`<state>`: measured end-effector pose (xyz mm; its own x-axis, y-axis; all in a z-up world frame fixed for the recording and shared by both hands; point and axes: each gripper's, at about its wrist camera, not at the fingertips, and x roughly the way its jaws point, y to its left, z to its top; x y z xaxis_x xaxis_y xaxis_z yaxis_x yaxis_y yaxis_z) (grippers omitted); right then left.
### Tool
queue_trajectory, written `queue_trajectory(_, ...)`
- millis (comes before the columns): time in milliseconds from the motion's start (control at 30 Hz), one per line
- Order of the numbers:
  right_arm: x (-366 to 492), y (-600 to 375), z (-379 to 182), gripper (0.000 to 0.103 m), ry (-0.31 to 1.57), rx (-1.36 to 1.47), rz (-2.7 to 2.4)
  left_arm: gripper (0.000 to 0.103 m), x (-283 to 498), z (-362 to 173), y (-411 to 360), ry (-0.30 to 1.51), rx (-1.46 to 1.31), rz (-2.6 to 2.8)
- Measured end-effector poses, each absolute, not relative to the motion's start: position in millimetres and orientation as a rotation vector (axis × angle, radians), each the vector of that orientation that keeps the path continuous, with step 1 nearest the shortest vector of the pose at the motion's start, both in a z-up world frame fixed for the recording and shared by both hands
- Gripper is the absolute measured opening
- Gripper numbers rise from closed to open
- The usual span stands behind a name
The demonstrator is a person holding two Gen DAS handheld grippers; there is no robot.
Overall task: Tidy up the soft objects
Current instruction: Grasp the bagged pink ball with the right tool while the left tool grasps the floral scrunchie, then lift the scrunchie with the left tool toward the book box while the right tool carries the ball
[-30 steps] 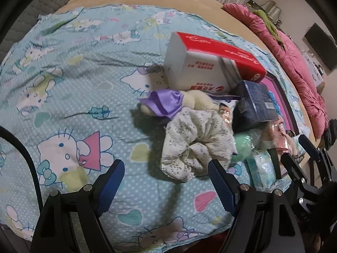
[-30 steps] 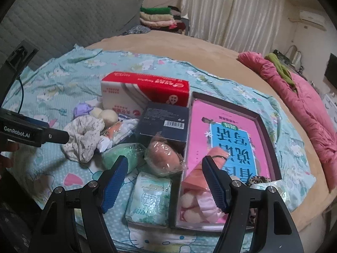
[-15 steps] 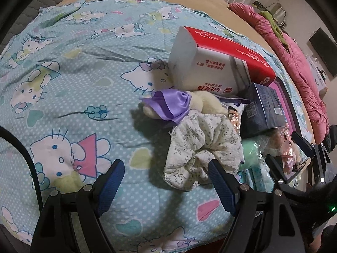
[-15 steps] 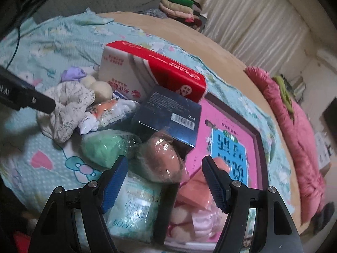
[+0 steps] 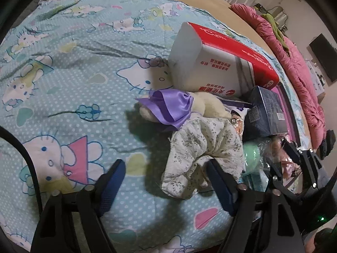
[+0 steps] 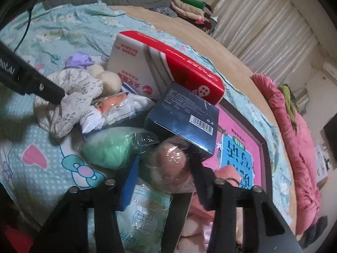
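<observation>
The red and white tissue box (image 6: 160,67), printed with Chinese characters, is the landmark. Just in front of it lies a dark blue box (image 6: 185,118) bearing a barcode. The right gripper (image 6: 166,168) has its jaws around a plastic-wrapped pink ball (image 6: 170,166) below that box. Left of the tissue box, the left gripper (image 5: 166,181) hangs with jaws spread, its right finger touching a floral cloth (image 5: 202,147).

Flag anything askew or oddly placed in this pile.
The navy box sits tilted, propped on the wrapped pink puff with one corner over the pink tray. The red tissue box also leans. Everything else is a loose jumble on the bedsheet.
</observation>
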<state>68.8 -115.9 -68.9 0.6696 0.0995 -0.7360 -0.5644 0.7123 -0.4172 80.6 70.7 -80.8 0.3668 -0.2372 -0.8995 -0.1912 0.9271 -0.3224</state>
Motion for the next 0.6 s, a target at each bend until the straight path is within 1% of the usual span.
queue_trajectory(33, 69, -117, -67, 0.042, 0.751, -0.669, 0.413, 0.07, 81, -82, 71, 1.202, -0.417, -0.04)
queue_trajectory(100, 71, -122, -65, 0.041, 0.756, -0.64, 0.42, 0.06, 83, -85, 72, 1.206, -0.451, -0.07)
queue_trajectory(133, 72, -125, -63, 0.04, 0.757, -0.623, 0.423, 0.056, 84, -87, 72, 1.208, -0.462, -0.082)
queue_trajectory(200, 75, -131, -59, 0.039, 0.756, -0.583, 0.432, 0.043, 85, -89, 70, 1.209, -0.46, -0.098)
queue_trajectory(233, 74, -131, -57, 0.039, 0.758, -0.567, 0.435, 0.039, 86, -89, 69, 1.206, -0.46, -0.109)
queue_trajectory(300, 76, -137, -54, 0.039, 0.768, -0.512, 0.449, 0.025, 87, -90, 66, 1.196, -0.455, -0.133)
queue_trajectory(367, 77, -141, -52, 0.039, 0.781, -0.467, 0.45, 0.019, 86, -89, 61, 1.196, -0.434, -0.137)
queue_trajectory(600, 76, -150, -43, 0.039, 0.793, -0.358, 0.462, 0.011, 81, -80, 55, 1.165, -0.416, -0.159)
